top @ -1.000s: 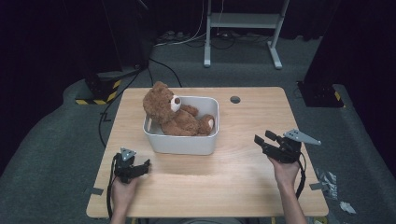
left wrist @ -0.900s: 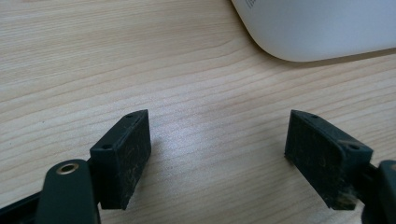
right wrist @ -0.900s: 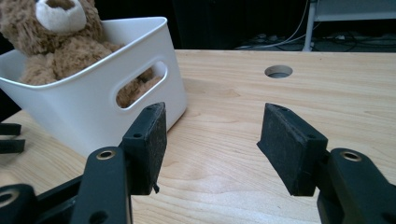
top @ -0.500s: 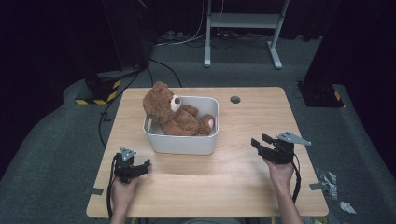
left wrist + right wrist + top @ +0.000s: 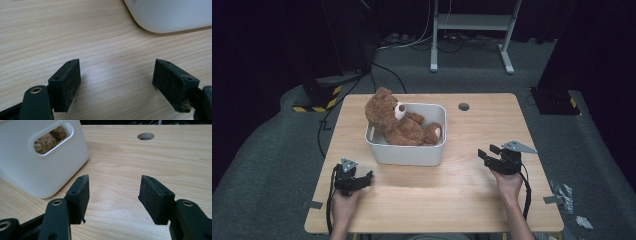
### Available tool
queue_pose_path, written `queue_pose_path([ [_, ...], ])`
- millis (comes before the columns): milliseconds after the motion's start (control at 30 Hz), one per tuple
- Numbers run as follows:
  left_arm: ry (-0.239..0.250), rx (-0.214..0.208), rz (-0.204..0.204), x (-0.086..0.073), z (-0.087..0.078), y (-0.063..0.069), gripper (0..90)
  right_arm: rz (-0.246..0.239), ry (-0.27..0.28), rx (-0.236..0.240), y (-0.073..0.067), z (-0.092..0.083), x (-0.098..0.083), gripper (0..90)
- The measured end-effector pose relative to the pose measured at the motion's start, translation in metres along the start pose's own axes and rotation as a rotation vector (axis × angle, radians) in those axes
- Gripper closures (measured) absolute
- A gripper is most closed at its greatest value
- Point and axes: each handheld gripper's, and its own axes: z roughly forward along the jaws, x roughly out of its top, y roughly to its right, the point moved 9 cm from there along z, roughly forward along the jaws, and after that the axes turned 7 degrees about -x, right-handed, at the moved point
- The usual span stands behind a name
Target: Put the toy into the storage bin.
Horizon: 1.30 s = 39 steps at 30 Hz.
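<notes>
Bear (image 5: 396,120) sits in the bin (image 5: 408,152), ahead of your left gripper (image 5: 353,181) and ahead-left of your right gripper (image 5: 494,156), both wide open, empty and apart from it; no removal seems begun.

Dark lab: lone table (image 5: 492,130), floor cables (image 5: 412,42), hazard-striped stand (image 5: 319,95)

Both grippers are black: the left gripper (image 5: 353,180) and the right gripper (image 5: 498,157) each carry a grey three-cornered plate on top and trail a black cable. Their jaws are flat rectangular blocks with scuffed faces, small screw holes and brass-ringed pivots. Forearms are bare.
</notes>
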Motion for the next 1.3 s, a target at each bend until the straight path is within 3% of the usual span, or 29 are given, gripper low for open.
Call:
queue_pose_path([
  [567,0.000,0.000,0.001,0.000,0.000,0.000,22.4,-0.013,-0.087,-0.043,0.003,0.028,-0.018,41.3],
  [1033,0.000,0.000,0.001,0.000,0.000,0.000,22.4,-0.077,-0.156,-0.115,0.011,0.042,-0.029,41.3],
  [1300,0.000,0.000,0.002,0.000,0.000,0.000,22.4,-0.076,-0.190,-0.133,0.015,0.045,-0.034,41.2],
])
